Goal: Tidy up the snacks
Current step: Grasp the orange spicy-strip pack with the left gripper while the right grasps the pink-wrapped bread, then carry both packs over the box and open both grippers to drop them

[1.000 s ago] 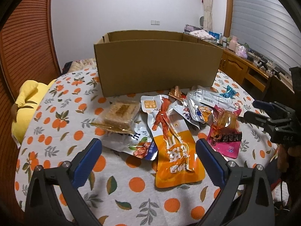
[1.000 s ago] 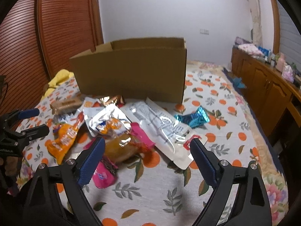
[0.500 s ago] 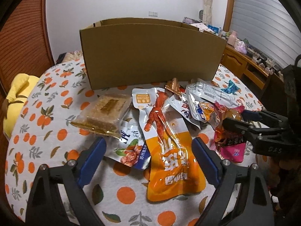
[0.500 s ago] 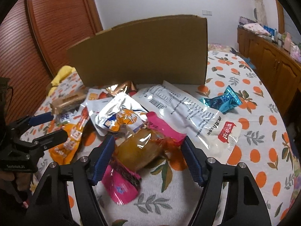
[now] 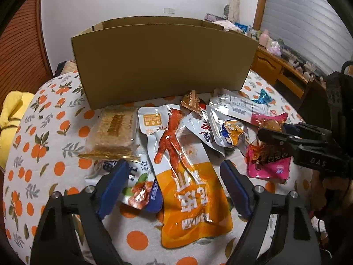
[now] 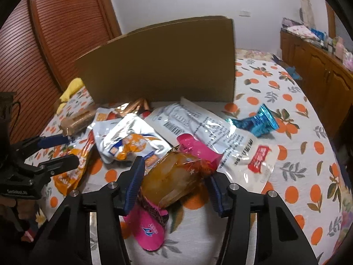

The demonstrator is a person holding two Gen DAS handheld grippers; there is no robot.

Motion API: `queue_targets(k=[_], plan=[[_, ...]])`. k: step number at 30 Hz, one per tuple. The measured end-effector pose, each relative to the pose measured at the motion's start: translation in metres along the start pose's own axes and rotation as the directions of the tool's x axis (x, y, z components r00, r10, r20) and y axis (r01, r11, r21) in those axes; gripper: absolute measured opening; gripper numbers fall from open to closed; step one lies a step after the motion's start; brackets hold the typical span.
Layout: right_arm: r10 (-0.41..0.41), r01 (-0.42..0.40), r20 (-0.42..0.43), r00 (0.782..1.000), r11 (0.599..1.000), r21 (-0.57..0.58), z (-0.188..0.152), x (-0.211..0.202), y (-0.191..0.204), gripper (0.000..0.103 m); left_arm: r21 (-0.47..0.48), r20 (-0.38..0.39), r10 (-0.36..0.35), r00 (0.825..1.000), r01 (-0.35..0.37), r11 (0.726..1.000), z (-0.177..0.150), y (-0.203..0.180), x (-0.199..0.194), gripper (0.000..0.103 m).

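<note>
The right gripper (image 6: 175,183) is seen low in the centre of the right wrist frame, its blue pads spread to either side of a pink packet (image 6: 174,176) with an amber transparent window; whether the pads press on it cannot be told. The left gripper (image 5: 174,184) is held released at the bottom of the left wrist frame, its fingers straddling an orange chicken-foot pouch (image 5: 185,170). A brown cake bar (image 5: 113,132) lies left of centre. A cardboard box (image 5: 163,61) stands behind the heap, in the upper middle. Everything rests on an orange-patterned tablecloth (image 5: 44,145)
</note>
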State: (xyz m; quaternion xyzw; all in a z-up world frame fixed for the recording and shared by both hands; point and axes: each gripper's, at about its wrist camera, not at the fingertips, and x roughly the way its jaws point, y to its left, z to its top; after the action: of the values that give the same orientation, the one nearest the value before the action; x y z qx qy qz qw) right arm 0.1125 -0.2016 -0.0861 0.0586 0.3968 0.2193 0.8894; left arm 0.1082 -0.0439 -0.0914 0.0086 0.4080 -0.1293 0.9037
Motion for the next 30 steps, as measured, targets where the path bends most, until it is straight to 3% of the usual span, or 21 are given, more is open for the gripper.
queue_targets(k=[4, 9, 10, 12, 17, 30], plan=[[-0.009, 0.009, 0.003, 1.0, 1.0, -0.013, -0.002, -0.001, 0.003, 0.055, 0.034, -0.036, 0.033, 0.999, -0.032, 0.999, 0.007, -0.006, 0.011, 0.085], [-0.024, 0.024, -0.008, 1.0, 1.0, -0.012, -0.004, 0.002, 0.004, 0.056, 0.025, -0.103, 0.014, 0.995, -0.012, 1.0, 0.011, -0.004, 0.03, 0.084], [-0.023, 0.023, -0.007, 1.0, 1.0, -0.005, -0.004, 0.002, 0.003, 0.057, 0.02, -0.108, 0.006, 0.994, -0.003, 1.0, 0.009, -0.003, 0.033, 0.08], [-0.016, 0.016, -0.005, 1.0, 1.0, 0.001, -0.006, 0.003, 0.002, 0.057, 0.026, -0.089, 0.003, 0.996, -0.001, 1.0, 0.008, -0.002, 0.03, 0.066], [-0.022, 0.022, 0.001, 1.0, 1.0, -0.003, -0.006, 0.003, 0.002, 0.057, -0.013, -0.075, -0.022, 0.997, 0.021, 1.0, 0.01, 0.014, 0.021, 0.05], [-0.008, 0.01, 0.054, 0.999, 1.0, -0.029, 0.003, -0.015, 0.009, 0.048, -0.049, 0.011, -0.065, 0.998, 0.066, 0.997, 0.011, 0.04, -0.015, 0.047]])
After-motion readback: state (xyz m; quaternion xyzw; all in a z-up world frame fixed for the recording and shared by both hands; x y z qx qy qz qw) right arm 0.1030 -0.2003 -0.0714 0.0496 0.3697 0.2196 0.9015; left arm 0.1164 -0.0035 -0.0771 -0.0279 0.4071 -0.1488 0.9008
